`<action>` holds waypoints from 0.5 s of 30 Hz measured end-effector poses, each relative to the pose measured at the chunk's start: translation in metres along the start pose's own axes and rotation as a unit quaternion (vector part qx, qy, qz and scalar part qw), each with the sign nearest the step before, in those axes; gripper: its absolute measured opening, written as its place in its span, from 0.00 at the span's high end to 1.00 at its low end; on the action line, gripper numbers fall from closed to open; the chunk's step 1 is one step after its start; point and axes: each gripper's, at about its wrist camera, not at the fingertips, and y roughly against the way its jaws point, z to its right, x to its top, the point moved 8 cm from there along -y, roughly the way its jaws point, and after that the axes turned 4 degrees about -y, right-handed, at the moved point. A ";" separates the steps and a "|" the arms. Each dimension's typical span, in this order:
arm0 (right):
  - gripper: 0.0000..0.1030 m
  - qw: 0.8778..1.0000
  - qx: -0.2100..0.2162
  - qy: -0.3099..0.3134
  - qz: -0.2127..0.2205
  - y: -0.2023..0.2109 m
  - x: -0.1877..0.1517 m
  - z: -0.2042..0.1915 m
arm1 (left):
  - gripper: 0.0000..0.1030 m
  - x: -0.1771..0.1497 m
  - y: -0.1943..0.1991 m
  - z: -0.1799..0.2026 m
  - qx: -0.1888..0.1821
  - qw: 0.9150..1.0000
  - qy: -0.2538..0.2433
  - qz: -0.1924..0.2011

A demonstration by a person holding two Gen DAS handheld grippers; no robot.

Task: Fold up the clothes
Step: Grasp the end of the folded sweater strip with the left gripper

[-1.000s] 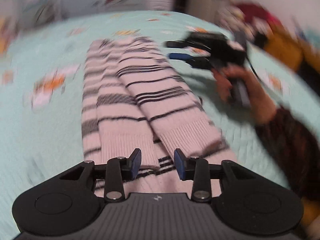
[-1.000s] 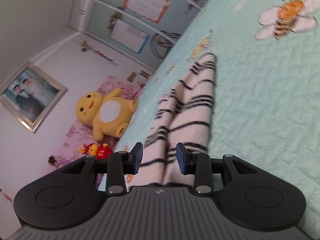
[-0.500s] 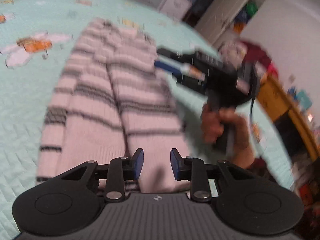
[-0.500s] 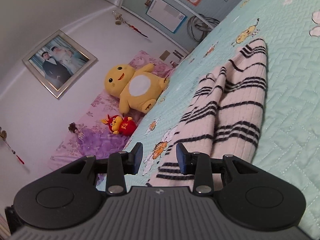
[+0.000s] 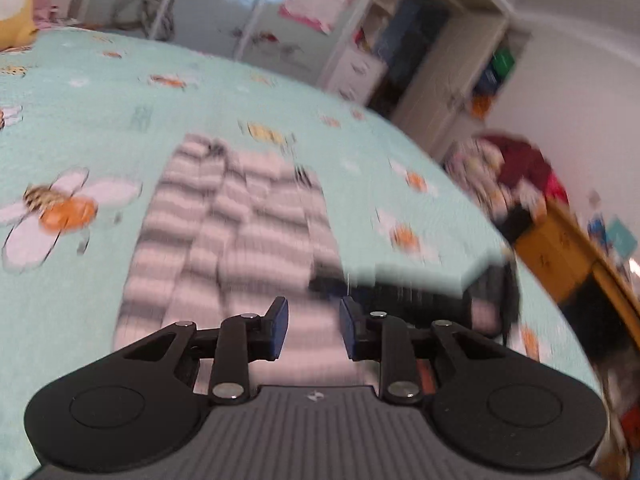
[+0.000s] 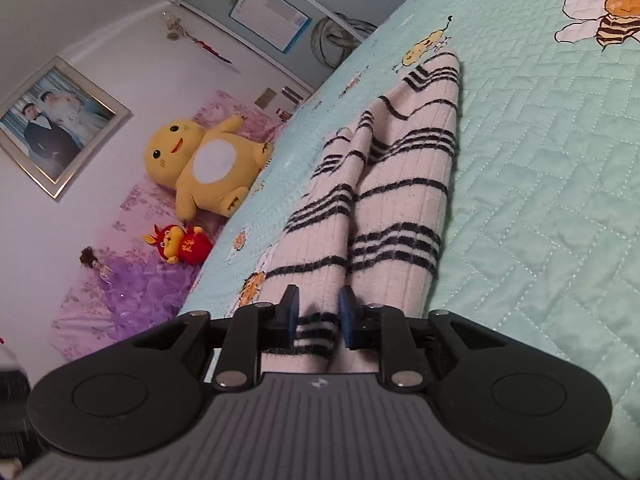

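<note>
A pink sweater with black stripes (image 6: pixel 400 184) lies folded into a long strip on the mint bedspread (image 6: pixel 540 200). Its near end sits between the pads of my right gripper (image 6: pixel 319 314). The jaws are closing and the striped fabric fills the gap between them. In the blurred left wrist view the sweater (image 5: pixel 240 232) stretches away from my left gripper (image 5: pixel 313 326), which hovers over its near end, jaws apart with nothing pressed between them. A dark blurred shape, the other gripper (image 5: pixel 420 296), sits at the sweater's near right edge.
A yellow plush toy (image 6: pixel 208 168) and a small red one (image 6: pixel 184 244) lie on a purple cover beyond the bed's far side. A wooden piece of furniture (image 5: pixel 572 264) with piled clothes (image 5: pixel 516 172) stands to the right of the bed. Open shelves (image 5: pixel 440 60) are behind.
The right gripper's jaws have narrowed around the sweater's near end. The left gripper has swung sideways over the sweater, and the other gripper now appears lower, at the sweater's near right edge.
</note>
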 end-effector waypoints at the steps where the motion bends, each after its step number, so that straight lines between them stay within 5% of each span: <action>1: 0.77 1.000 -0.010 0.003 -0.002 -0.002 -0.001 0.002 | 0.73 0.010 -0.014 -0.002 0.000 1.000 0.013 0.012; 8: 0.78 1.000 -0.012 0.001 -0.001 -0.005 -0.003 0.005 | 0.73 0.034 -0.130 -0.028 0.005 0.999 0.040 0.027; 15: 0.78 1.000 -0.012 0.008 0.007 -0.004 -0.003 0.004 | 0.81 0.018 -0.140 -0.052 0.011 0.997 0.058 0.057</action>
